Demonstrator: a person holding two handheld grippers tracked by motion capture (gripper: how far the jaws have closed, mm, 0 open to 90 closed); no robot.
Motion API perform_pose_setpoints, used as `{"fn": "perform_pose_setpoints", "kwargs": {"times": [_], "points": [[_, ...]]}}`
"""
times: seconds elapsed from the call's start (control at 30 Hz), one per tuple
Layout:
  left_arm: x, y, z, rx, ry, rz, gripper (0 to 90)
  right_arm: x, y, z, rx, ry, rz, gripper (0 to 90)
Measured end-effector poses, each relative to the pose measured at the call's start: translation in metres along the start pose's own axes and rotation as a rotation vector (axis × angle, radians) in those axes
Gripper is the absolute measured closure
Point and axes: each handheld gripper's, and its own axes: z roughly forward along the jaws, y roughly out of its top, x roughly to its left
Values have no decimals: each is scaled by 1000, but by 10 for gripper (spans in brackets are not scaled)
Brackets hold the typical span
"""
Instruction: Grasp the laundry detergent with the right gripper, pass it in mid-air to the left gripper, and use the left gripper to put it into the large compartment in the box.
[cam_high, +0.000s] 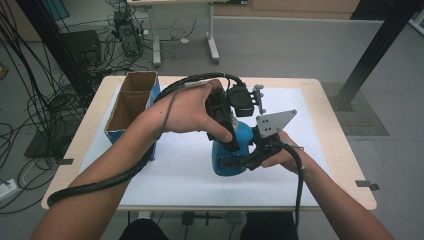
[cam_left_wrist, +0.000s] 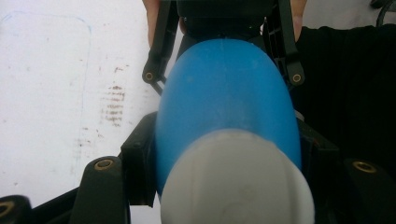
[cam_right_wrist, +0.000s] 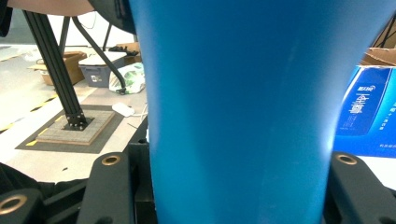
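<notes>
The blue bottle (cam_high: 231, 152) stands upright on the white sheet (cam_high: 180, 170) near the middle of the counter (cam_high: 335, 145), with its pale cap (cam_left_wrist: 238, 182) at the top. Both claws are on it at once. The left claw (cam_high: 231, 131) comes down from above and holds the upper part; in the left gripper view its jaws sit against the bottle's shoulders just below the cap, closed on the neck end. The right claw (cam_high: 239, 161) comes in from the side, low on the body; in the right gripper view the blue wall fills the gap between its jaws, which press against both flanks.

The step in hand looks like steadying the body while the top is worked or lifted. To do it well, the right claw should keep a firm, level clamp on the body so that it cannot spin or tip, and the left should act squarely along the bottle's axis, not off to one side. The plastic looks smooth, so a slanted pull may let it slip. The open cardboard box (cam_high: 131, 102) stands just to the left, apart from the bottle, so any swing should stay clear of it.
</notes>
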Motion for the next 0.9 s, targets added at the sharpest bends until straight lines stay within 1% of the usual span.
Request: {"fn": "perform_pose_setpoints", "kwargs": {"times": [0.07,0.1,0.13,0.2,0.33,0.4,0.43,0.47,0.53,0.6,0.67,0.7,0.73,0.77,0.83,0.87,0.9], "points": [[1,0,1,4,-2,1,380,-1,-1,1,-6,2,0,437],[1,0,1,-3,-1,-6,380,-1,-1,1,-6,3,0,436],[1,1,1,8,1,2,380,-1,-1,1,-5,2,0,435],[1,0,2,1,6,-4,381,-2,-2,2,-5,0,-1,432],[1,1,2,10,7,0,380,-2,-3,2,-16,-1,2,427],[1,2,2,10,9,-10,380,-2,-3,2,-16,-1,5,420],[1,3,3,15,13,-1,380,-2,-3,2,-24,-2,7,409],[1,3,3,16,14,-6,380,-2,-3,1,-30,0,10,394],[1,3,4,19,17,-7,380,-2,-2,1,-31,-5,15,337],[1,3,5,18,16,-8,380,-1,-2,0,-31,5,19,316],[2,3,5,21,12,-16,380,0,-2,0,-27,-5,22,278],[3,3,5,27,11,-11,380,0,-2,0,-21,1,24,275],[4,2,6,21,9,-23,380,0,-2,-1,-19,4,26,257],[4,2,6,26,9,-28,380,0,-2,-1,-14,-3,29,229],[4,2,6,24,16,-30,380,-1,-3,-2,-2,8,41,212],[4,2,6,25,18,-37,380,-1,-3,-2,-7,-3,47,176],[5,2,7,26,19,-39,380,-1,-3,-2,2,-20,51,142]]}}
